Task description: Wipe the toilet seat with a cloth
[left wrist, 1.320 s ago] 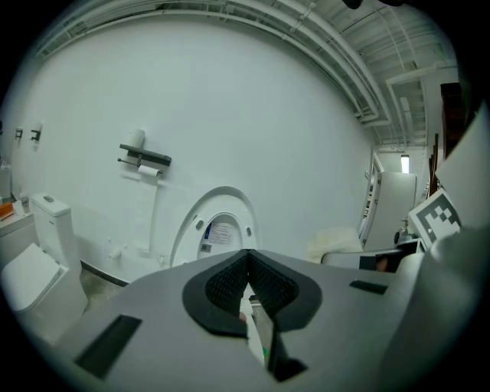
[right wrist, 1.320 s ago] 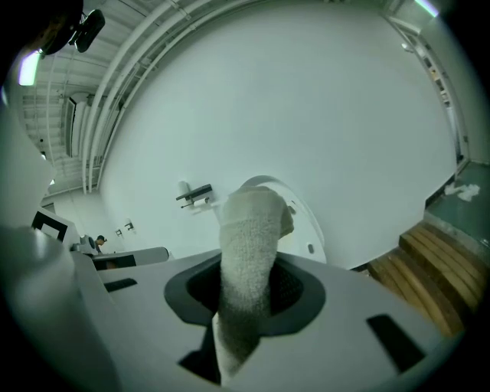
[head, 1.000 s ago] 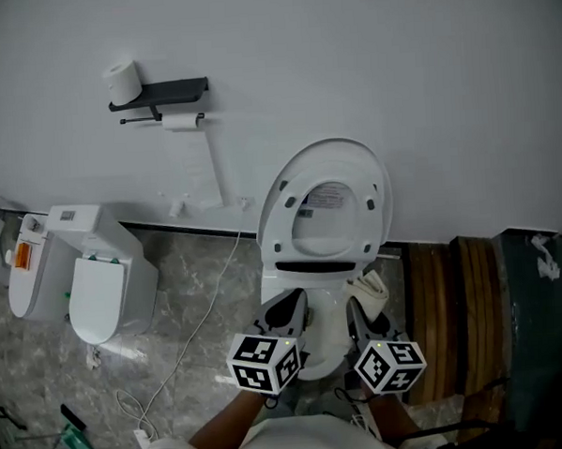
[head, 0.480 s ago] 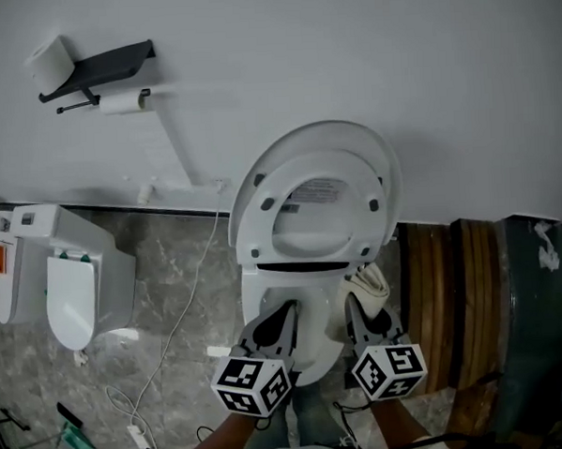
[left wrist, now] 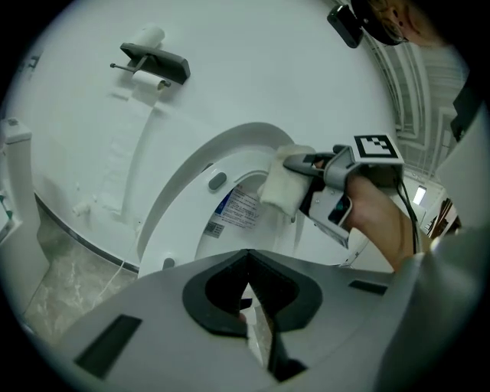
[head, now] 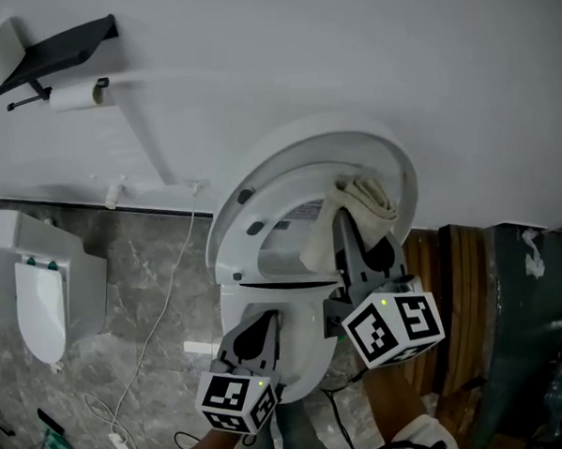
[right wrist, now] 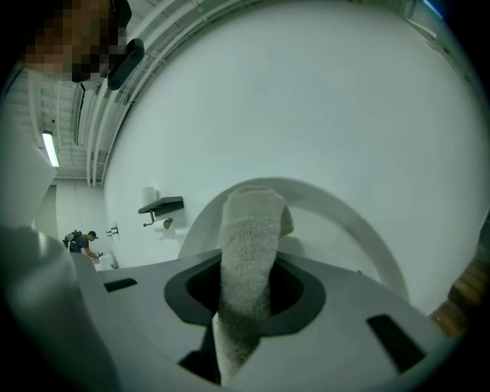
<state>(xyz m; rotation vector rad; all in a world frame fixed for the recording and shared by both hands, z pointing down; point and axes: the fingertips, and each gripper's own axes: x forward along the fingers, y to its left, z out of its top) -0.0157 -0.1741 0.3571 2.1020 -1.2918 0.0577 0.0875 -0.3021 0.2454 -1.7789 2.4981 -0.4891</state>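
Cloth (head: 364,198), clamped in the right hand-held gripper (head: 356,226), has moved from beside the bowl (head: 305,360) up to the top right of the raised toilet seat (head: 236,235); it is touching or just off it. Wiping likely starts here. Left hand-held gripper (head: 259,335) is closed and empty, low over the bowl.

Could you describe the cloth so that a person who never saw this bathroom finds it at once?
Find the white toilet against the wall, its seat raised. Near that oval's top right, the right gripper is shut on a folded cloth. It is the only soft, fuzzy, off-white thing there, amid smooth hard plastic.
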